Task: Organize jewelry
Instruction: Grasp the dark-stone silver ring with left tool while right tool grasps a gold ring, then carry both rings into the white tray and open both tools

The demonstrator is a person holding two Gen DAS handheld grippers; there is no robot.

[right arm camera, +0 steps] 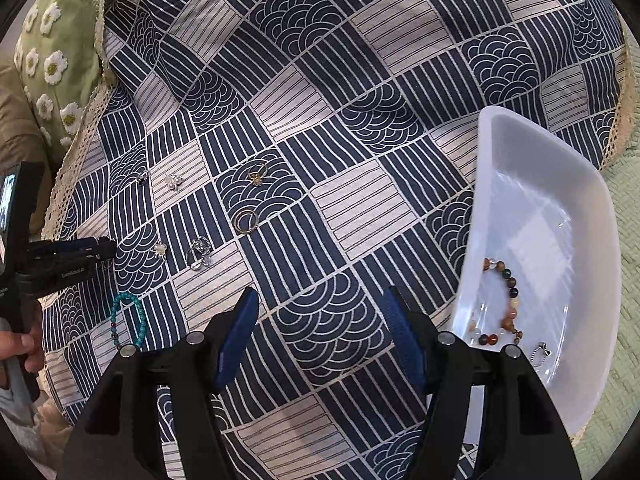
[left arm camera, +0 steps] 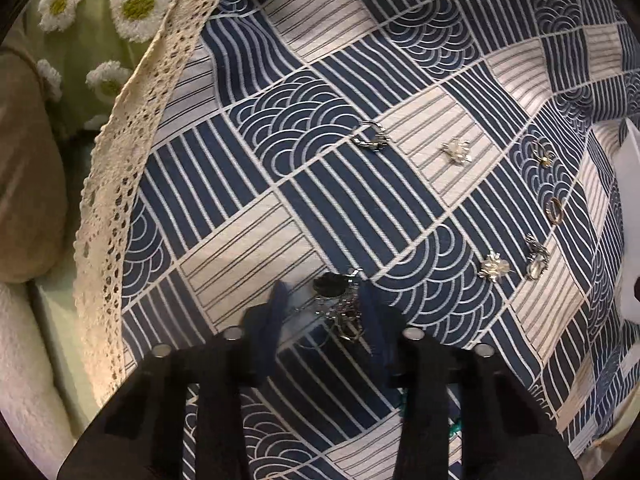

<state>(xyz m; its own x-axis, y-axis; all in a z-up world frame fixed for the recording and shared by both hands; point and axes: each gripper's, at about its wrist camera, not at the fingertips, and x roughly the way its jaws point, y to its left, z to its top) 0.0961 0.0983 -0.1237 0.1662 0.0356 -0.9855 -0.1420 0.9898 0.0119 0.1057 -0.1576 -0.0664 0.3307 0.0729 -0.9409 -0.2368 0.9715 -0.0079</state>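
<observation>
Your left gripper straddles a dark tangled jewelry cluster on the patterned cloth, unclamped, while only the right view shows your spread right gripper and the white tray holding a beaded bracelet and small silver charm.

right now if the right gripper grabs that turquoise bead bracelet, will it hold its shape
Probably not: the turquoise bead bracelet looks like strung beads, so it likely droops from the pinch. The round beads may slip between the right gripper's open, flat fingers.

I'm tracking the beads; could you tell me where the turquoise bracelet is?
In the right wrist view, the turquoise bracelet lies on the cloth at lower left, below the left gripper.
</observation>
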